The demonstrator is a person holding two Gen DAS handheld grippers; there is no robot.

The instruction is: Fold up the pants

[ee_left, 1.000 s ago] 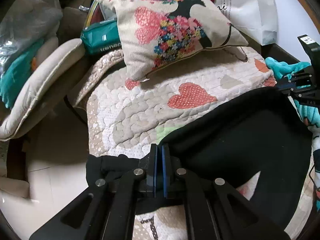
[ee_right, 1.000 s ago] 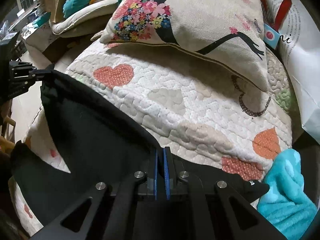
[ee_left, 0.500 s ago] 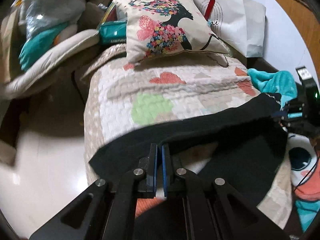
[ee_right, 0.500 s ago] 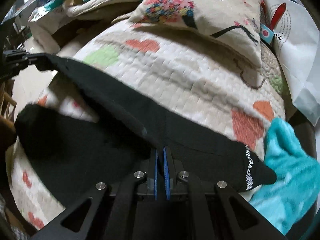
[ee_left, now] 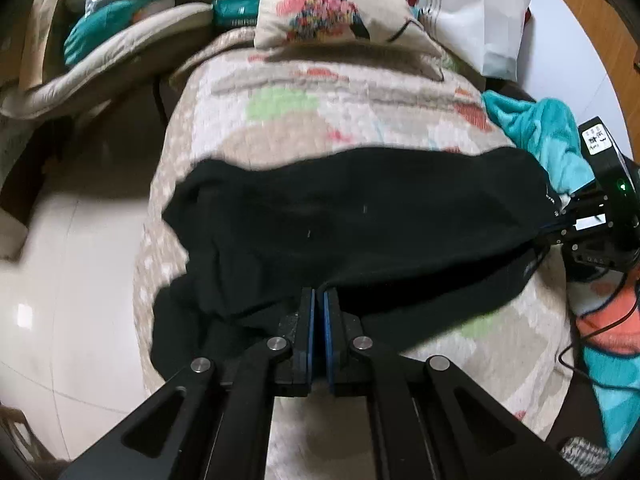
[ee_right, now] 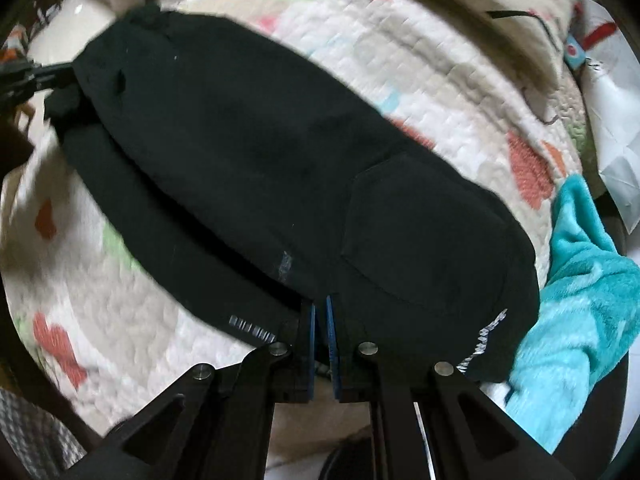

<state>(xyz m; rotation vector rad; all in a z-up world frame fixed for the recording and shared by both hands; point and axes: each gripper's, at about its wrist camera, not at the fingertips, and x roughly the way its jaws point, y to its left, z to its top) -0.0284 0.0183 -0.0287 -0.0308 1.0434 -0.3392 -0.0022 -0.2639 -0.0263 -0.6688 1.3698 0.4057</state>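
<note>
A quilted bed cover (ee_left: pixel 360 120) patterned with hearts carries black pants (ee_left: pixel 360 220), doubled over along their length and lying across its near half. A printed cushion (ee_left: pixel 332 4) rests at the far end, and a teal blanket (ee_right: pixel 580 280) is bunched beside the pants' lettered edge. The left hand-held gripper (ee_left: pixel 318 312) pinches the near edge of the pants with jaws pressed together; the right hand-held gripper (ee_right: pixel 319 320) pinches the fabric likewise.
</note>
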